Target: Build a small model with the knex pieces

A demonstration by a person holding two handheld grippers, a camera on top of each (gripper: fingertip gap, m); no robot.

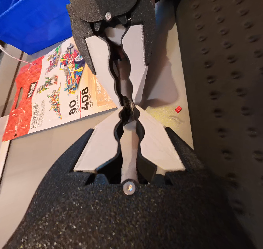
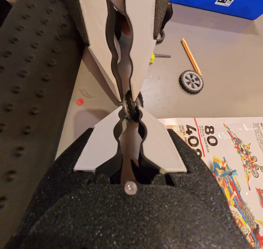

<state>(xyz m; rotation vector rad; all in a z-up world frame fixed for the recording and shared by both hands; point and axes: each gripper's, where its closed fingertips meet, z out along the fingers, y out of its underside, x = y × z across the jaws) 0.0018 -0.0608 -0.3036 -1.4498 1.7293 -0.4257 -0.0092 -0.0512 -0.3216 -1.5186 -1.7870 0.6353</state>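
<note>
Fingers of the left gripper point(image 1: 128, 111) and right gripper point(image 2: 130, 111) are pinched onto 1 small black wheel point(image 2: 131, 108) above the bench point(image 2: 199, 104); 1 grey-hubbed wheel point(image 2: 191, 81) lies unheld.

Both tools look the same build. The left gripper point(image 1: 128, 111) has a coarse, speckled black body, grainy like printed plastic, with a single pale round-head screw point(image 1: 129, 188) set in the middle at 6 o'clock of the fingers. Its two fingers point(image 1: 102, 146) are flat white wedges that taper to points, each lined on the inner edge with a wavy black strip. The right gripper point(image 2: 130, 110) matches it: the same glittery black shell, one pale screw point(image 2: 130, 188) at 6 o'clock, white tapered fingers point(image 2: 159, 146) with scalloped black inner edges and fine ridged layering along their outer sides.
</note>
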